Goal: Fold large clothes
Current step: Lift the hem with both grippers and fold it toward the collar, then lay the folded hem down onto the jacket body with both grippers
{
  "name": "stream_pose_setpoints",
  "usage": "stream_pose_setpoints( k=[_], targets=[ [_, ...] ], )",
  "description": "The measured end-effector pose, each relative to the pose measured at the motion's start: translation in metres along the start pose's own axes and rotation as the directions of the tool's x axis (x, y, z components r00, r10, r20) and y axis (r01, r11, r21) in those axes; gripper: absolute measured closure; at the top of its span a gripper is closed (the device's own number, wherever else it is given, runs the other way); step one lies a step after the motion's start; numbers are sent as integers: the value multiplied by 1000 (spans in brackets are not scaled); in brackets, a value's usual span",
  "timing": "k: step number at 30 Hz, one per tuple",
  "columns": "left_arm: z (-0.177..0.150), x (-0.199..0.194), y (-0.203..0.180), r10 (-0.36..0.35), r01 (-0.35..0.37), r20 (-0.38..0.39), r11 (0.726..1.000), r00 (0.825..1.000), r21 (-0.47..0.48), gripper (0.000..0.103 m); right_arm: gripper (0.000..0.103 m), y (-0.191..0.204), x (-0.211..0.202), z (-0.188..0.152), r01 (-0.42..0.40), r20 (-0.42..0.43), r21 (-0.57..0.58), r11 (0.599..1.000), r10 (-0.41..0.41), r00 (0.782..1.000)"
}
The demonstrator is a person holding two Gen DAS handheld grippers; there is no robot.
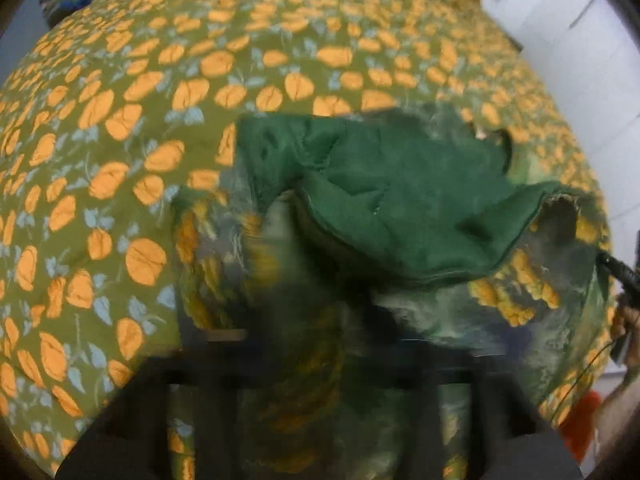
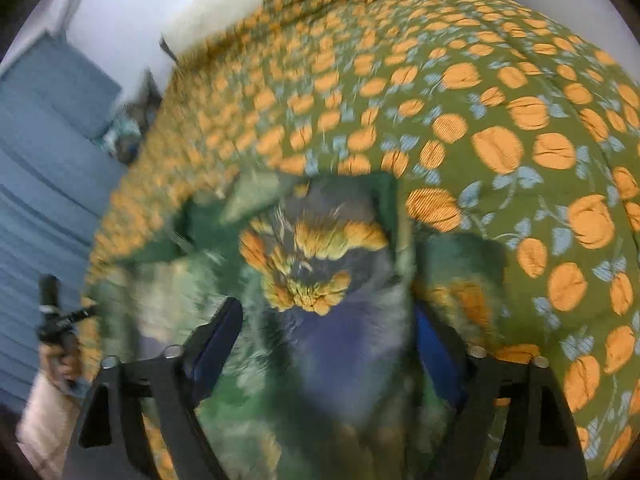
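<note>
A large green garment with yellow flower print and a plain dark green lining (image 1: 400,208) lies bunched on the bed. In the right wrist view the same garment (image 2: 312,264) shows its printed side. My left gripper (image 1: 320,360) is low in the blurred frame, draped by the cloth, and its fingers are hidden. My right gripper (image 2: 328,328) has its blue-padded fingers (image 2: 216,340) spread wide, with cloth lying between and over them. The left gripper's handle and hand (image 2: 56,320) show at the left of the right wrist view.
The bed is covered by an olive bedspread with orange flowers (image 1: 120,120), also seen in the right wrist view (image 2: 520,140). A blue striped surface (image 2: 48,160) and white wall (image 2: 128,8) lie left of the bed. The other hand (image 1: 624,304) shows at the right edge.
</note>
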State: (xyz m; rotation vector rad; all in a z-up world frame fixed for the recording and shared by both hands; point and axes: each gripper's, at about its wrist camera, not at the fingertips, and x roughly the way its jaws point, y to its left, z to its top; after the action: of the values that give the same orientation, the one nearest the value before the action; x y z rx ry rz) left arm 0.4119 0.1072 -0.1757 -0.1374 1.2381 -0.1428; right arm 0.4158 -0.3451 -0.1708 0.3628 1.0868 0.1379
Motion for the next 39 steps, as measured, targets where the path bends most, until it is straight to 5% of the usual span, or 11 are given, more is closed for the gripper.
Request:
stream_pose_setpoints(
  k=[1,3,6,8,13,16,22,25,30,34,39],
  targets=[
    [1,-7,1,-3,4,21,1000,1000,-15,89,79,7,0,-1,71,11,-33,997,-71,997],
    [4,-34,8,-51,56,97,998,994,-43,93,88,16,-19,-2,109,78,-66,992,-104,992],
    [14,-68,23,-130,151,204,984,970,-94,94,89,28,-68,2,128,216,-111,985,-102,971],
    [22,-70,22,-101,133,255,985,962,-114,92,89,33,-81,11,146,278,-127,981,-106,955],
    [25,19,30,10,14,131,984,991,-176,74,89,10,-17,18,209,204,-58,976,-193,960],
    [14,39,40,-15,50,171,978,985,-203,62,84,-16,31,4,205,124,27,978,-207,971],
    [7,13,59,-18,72,230,970,973,-231,25,73,-26,23,-4,157,180,41,987,-161,970],
    [-2,-26,63,14,52,303,977,953,-207,23,53,-25,-6,-9,140,203,41,989,-145,968],
    [-3,-71,28,-9,34,412,998,911,-56,9,48,7,-58,-9,203,339,-60,977,-171,925],
    [25,-44,-21,-23,5,412,999,911,45,6,41,41,-48,6,107,312,-135,985,-60,948],
    [62,27,-20,169,-154,357,986,919,-70,8,41,54,21,23,68,213,-159,985,-33,977]
  ],
)
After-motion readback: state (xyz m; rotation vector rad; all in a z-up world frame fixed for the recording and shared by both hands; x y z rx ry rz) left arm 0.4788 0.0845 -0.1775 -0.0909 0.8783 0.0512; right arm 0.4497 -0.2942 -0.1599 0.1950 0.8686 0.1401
